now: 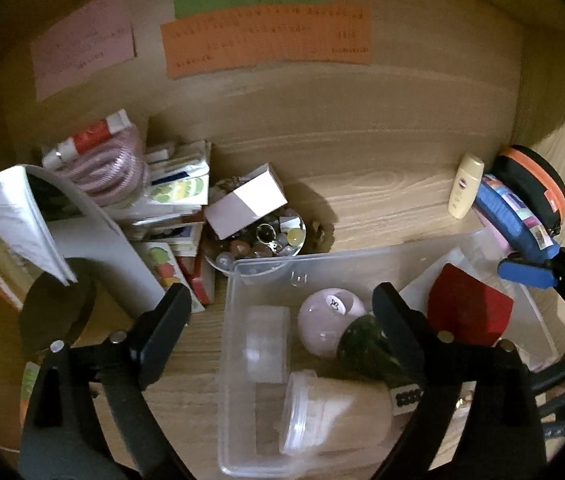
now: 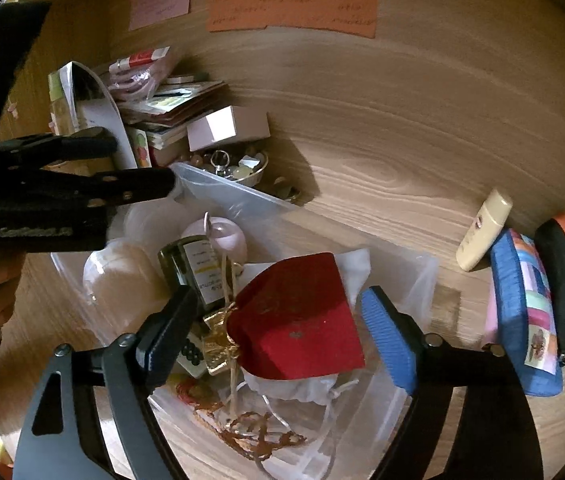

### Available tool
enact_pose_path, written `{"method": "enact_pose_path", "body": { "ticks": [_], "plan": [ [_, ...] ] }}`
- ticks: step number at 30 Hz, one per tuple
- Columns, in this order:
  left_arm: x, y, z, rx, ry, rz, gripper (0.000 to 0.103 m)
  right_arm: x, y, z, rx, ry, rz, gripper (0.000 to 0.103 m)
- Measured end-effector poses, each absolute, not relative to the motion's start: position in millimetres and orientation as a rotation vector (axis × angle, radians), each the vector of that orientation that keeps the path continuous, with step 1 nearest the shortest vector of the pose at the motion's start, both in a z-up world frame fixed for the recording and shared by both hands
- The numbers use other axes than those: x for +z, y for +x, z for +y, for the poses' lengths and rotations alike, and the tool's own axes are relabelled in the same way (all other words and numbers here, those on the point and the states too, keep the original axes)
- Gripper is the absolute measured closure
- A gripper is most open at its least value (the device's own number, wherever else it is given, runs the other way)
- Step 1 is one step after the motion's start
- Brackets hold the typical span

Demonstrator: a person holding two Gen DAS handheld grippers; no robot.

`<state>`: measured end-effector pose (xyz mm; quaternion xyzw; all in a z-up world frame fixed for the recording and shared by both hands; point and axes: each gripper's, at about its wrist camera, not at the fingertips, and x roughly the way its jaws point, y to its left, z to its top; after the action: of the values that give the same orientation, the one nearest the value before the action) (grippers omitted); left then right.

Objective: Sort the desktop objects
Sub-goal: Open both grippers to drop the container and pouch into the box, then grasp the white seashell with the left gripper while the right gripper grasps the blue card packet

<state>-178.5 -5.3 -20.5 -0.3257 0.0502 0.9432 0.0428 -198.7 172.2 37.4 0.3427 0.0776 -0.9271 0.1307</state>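
A clear plastic bin [image 1: 266,264] stands on the wooden desk. In it lie a pink ball [image 1: 330,320], a dark green bottle [image 1: 366,348], a clear lidded jar [image 1: 322,412] and a red heart-shaped box [image 1: 466,312]. My left gripper [image 1: 282,300] hangs open over the bin's left half, holding nothing; its right finger crosses the green bottle. In the right wrist view my right gripper [image 2: 280,300] stands open with the red box [image 2: 298,316] between its fingers, the pads not pressing it. A gold trinket and string lie beside the box.
Left of the bin are a glass dish of beads [image 1: 258,240], a small pale box [image 1: 246,200] and a pile of booklets [image 1: 174,200]. At right stand a cream tube [image 1: 466,186], a blue pouch [image 1: 510,216] and a black-and-orange case [image 1: 534,188]. Paper notes [image 1: 266,40] hang on the back wall.
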Motion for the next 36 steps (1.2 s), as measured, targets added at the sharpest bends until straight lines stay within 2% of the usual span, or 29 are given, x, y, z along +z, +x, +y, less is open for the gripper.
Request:
{"method": "enact_pose_path", "body": {
  "ticks": [10, 12, 14, 27, 32, 36],
  "plan": [
    [-1, -145, -18, 2.925, -0.945, 0.135, 0.006, 61, -175, 176, -2.743, 0.907, 0.234, 0.018],
    [-1, -139, -18, 2.927, -0.939, 0.137, 0.006, 65, -165, 178, -2.754, 0.874, 0.233, 0.005],
    [0, -131, -19, 2.932, -0.930, 0.150, 0.005, 67, -156, 178, -2.766, 0.842, 0.244, 0.003],
    [-9, -85, -22, 2.920, -0.927, 0.160, 0.005, 59, -104, 174, -2.748, 0.803, 0.356, 0.002],
    [-25, -66, -22, 2.891, -0.980, 0.160, 0.005, 45, -89, 168, -2.681, 0.854, 0.344, 0.002],
    [-43, -49, -23, 2.865, -1.043, 0.138, 0.005, 30, -77, 156, -2.612, 0.892, 0.410, 0.003]
  ]
}}
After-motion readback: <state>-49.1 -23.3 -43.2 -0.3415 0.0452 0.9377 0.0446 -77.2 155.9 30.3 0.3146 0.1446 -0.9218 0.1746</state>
